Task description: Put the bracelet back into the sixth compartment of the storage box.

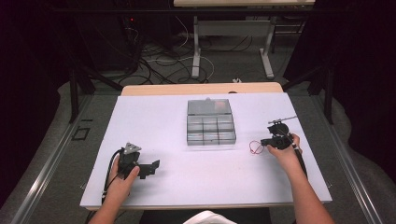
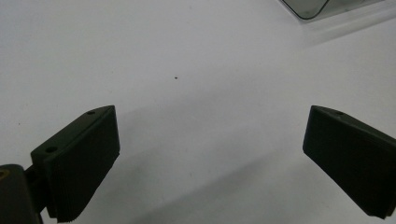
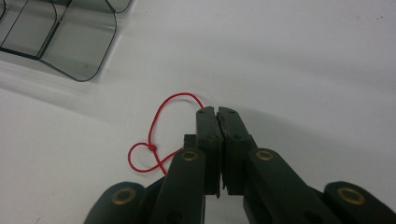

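Observation:
A thin red string (image 3: 154, 140), knotted into loops, lies on the white table (image 1: 187, 182) right of the clear compartment box (image 1: 210, 122). My right gripper (image 3: 218, 112) is shut, and one end of the string runs in between its jaw tips. In the high view the right gripper (image 1: 269, 144) sits just right of the string (image 1: 254, 148). My left gripper (image 1: 152, 167) rests low over the table at front left, jaws wide apart with nothing between its fingers (image 2: 84, 158).
The compartment box (image 3: 70, 37) has a closed lid and several cells; its corner (image 2: 308, 7) lies far from the left gripper. A tiny dark speck (image 2: 176, 78) marks the table. Beyond the table stand desk legs and cables (image 1: 163, 60).

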The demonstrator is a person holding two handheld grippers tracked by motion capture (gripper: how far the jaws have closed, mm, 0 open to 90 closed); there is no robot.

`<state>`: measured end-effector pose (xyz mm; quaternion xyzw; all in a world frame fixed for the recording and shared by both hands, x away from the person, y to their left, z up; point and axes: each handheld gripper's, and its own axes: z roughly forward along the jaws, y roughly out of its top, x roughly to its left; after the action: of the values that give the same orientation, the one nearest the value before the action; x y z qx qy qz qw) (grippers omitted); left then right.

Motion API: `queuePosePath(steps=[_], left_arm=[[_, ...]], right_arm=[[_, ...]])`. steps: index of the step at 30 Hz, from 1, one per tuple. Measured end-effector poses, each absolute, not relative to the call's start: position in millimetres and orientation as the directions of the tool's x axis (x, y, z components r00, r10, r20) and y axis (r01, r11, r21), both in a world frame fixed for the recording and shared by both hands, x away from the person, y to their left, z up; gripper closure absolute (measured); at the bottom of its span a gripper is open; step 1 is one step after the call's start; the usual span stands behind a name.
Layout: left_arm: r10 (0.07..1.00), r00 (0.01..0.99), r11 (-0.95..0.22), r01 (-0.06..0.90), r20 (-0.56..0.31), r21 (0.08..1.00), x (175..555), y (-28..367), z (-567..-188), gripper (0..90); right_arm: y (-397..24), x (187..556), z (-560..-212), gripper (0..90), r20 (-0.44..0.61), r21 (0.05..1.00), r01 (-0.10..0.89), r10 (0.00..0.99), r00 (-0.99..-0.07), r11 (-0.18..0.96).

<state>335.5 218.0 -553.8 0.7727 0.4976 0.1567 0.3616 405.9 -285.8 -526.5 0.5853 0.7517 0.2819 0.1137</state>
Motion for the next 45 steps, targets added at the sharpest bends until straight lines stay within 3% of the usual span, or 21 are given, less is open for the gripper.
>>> queuePosePath(steps=[45], left_arm=[[0.881,0.459,-0.247,0.653,-0.115,0.716,335.6,219.0,-553.3,4.2]], right_arm=[[-283.3,397.1,-508.3,88.9,0.172,0.694,0.711,0.935,-0.312,0.109]])
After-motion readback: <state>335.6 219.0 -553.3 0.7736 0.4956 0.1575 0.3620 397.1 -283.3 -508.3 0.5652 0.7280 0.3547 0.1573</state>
